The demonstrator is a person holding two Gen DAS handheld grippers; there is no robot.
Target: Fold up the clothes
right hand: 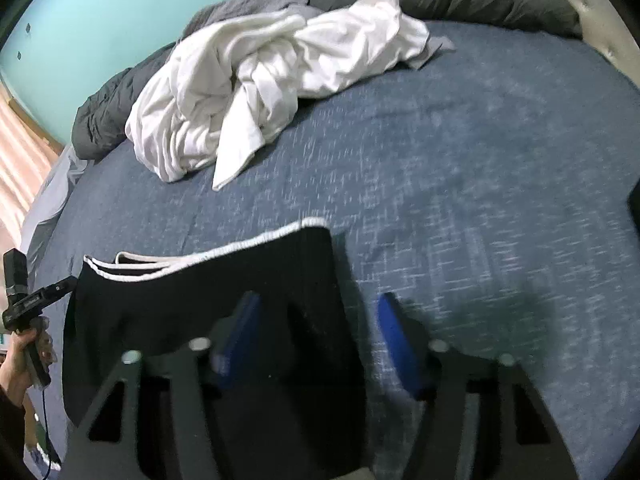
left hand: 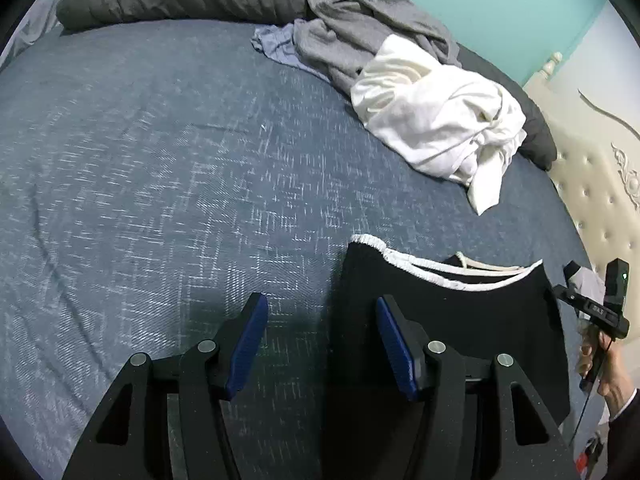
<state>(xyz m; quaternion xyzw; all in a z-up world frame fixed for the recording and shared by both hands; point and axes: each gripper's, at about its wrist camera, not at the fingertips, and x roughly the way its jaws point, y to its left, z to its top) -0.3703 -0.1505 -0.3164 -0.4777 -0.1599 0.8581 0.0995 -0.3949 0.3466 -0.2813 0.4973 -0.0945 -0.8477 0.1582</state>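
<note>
Left wrist view: black shorts [left hand: 460,320] with white-piped waistband, lying flat on the blue bedspread [left hand: 160,160]; left gripper [left hand: 322,344] about half open with nothing between its blue pads, straddling the garment's left edge, while the right gripper [right hand: 318,344], jaws likewise apart and gripping nothing, stands over the opposite edge. Unfolded stock: white garment [right hand: 248,92] and grey garment [left hand: 360,28] heaped at the far side, well apart from the shorts. Step judged: shorts laid out for folding; next move calls for pinching both side edges.
</note>
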